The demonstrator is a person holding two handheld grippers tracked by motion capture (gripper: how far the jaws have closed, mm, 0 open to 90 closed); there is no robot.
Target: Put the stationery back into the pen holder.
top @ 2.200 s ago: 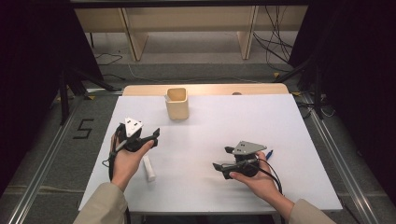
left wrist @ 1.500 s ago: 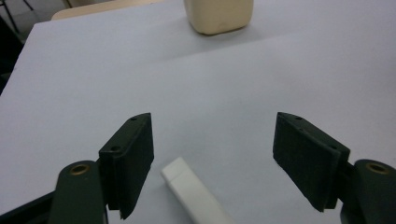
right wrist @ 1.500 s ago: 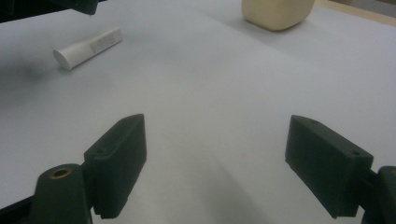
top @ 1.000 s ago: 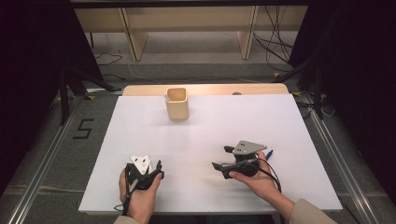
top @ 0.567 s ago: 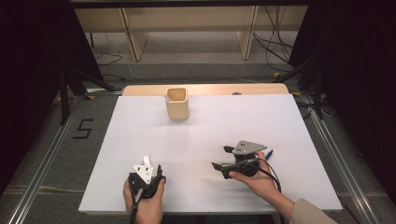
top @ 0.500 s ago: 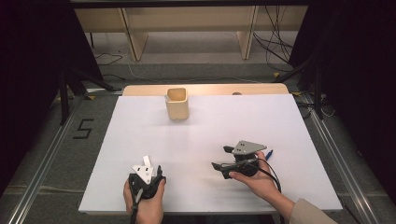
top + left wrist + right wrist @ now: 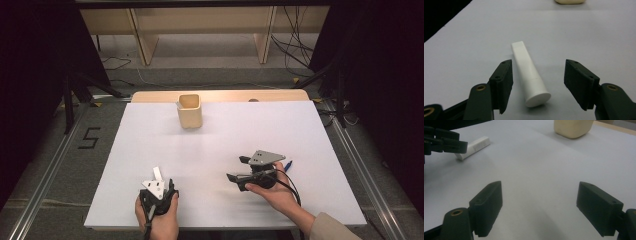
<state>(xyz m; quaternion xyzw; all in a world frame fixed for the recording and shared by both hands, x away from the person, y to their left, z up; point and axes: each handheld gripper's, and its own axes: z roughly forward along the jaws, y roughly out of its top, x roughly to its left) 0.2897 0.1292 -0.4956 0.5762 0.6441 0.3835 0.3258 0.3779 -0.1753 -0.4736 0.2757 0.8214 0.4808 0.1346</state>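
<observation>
A white tube (image 7: 529,72) lies flat on the white table top (image 7: 225,140), cap end toward my left gripper (image 7: 539,67). The jaws stand to either side of the tube's cap end and have just been closing on it, but the pads are not touching it, so the gripper is open. From above, the tube (image 7: 157,173) pokes out ahead of the left gripper (image 7: 159,182) near the front edge. My right gripper (image 7: 236,168) rests open at the right, jaws wide over bare table (image 7: 540,188). Its view catches the tube (image 7: 475,146) and the left gripper (image 7: 444,142).
A beige square cup (image 7: 190,111) stands upright at the far middle of the table, also seen as a cup (image 7: 572,127) ahead of the right gripper. A small blue item (image 7: 287,164) lies beside the right hand. Dark floor and rails flank the table.
The left hand has drawn back from the table's left middle to the front edge, behind the tube, and then held there. The tube and the right hand have stayed put.
</observation>
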